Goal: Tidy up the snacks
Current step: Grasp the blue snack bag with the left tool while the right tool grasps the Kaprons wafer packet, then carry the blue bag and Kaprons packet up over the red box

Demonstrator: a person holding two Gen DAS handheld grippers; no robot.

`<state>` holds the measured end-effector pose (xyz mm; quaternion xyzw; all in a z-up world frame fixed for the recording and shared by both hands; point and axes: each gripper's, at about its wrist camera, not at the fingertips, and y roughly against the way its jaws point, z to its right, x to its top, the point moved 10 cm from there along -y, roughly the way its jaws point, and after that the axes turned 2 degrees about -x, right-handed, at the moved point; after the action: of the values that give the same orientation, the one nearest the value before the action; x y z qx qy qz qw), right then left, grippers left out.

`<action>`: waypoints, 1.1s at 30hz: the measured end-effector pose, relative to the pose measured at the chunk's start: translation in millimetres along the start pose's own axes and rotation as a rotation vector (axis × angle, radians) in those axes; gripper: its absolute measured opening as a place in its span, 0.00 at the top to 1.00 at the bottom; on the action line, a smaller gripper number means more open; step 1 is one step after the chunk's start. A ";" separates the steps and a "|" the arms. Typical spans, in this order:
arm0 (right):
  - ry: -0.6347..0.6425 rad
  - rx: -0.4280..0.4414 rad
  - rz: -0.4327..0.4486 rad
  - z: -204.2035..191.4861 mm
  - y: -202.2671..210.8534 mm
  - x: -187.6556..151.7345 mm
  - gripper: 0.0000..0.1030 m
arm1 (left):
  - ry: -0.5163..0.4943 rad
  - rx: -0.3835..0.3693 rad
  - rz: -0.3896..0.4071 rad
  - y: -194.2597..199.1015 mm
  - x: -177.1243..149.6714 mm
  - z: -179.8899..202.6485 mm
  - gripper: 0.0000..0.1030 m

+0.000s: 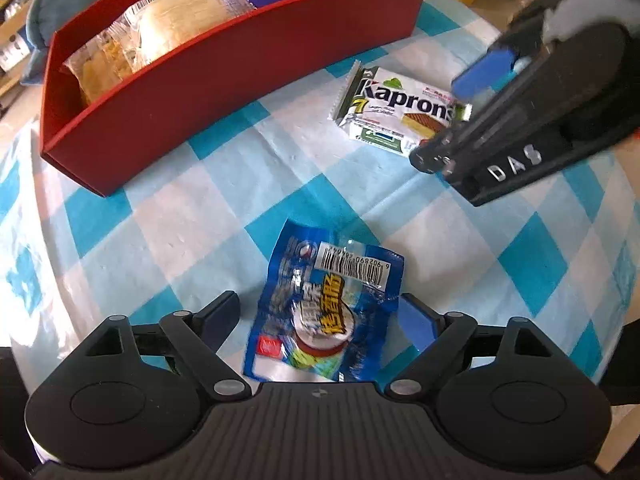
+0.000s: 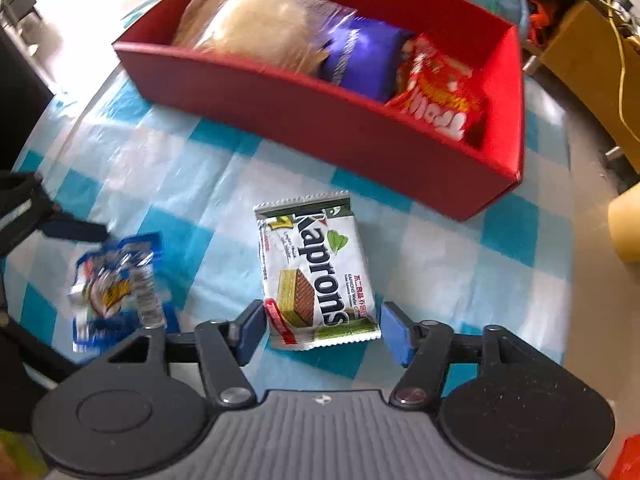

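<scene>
Inventory, L to R

Red box (image 2: pixel 320 120), far side of checked cloth (image 1: pixel 180 216): already holds 3 pkts – clear-wrapped pale bread/cake pkt (image 2: pixel 256 28) at L end, purple pkt (image 2: pixel 364 60) mid, red snack bag (image 2: pixel 436 100) at R end. Judged part done: 3 in, 2 out.

Left gripper (image 1: pixel 320 320): pointing down over cloth, jaws wide apart, nothing clamped. Blue snack pouch (image 1: pixel 324 312) lies flat on cloth between the fingers; R pad sits just beside pouch's R edge, contact not certain, L finger stands apart from it. Pouch near, not touching, box.

Kaprons wafer pkt (image 2: pixel 316 272): flat on cloth, in front of box, R of blue pouch, apart from both.

Right gripper (image 2: pixel 320 328): also pointing down, jaws partway apart, straddling near end of wafer pkt. L pad just at pkt's edge, R pad a small gap off; no squeeze visible, so not gripping yet.

Left to do, judged: close on each pkt, lift, place in box – free space inside looks tight, hard to tell where
</scene>
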<state>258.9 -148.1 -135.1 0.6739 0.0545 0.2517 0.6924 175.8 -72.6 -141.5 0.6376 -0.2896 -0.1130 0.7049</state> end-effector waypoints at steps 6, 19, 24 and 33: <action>0.044 -0.022 0.007 -8.5 -20.0 18.2 0.15 | 0.000 0.014 0.001 -3.0 -1.8 -1.9 0.07; -0.071 0.028 0.063 -15.2 -14.0 7.1 0.49 | 0.060 0.022 0.014 7.9 5.3 -17.2 0.26; -0.036 -0.035 0.073 -33.7 -10.7 -3.8 0.49 | 0.094 0.044 0.019 14.9 3.7 -21.4 0.26; -0.086 -0.086 0.128 -24.4 10.8 -18.8 0.50 | 0.146 0.117 0.050 11.1 -0.8 -30.0 0.27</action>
<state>229.4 -134.3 -131.7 0.6558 -0.0294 0.2685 0.7050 189.3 -45.4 -131.6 0.6767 -0.2594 -0.0313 0.6883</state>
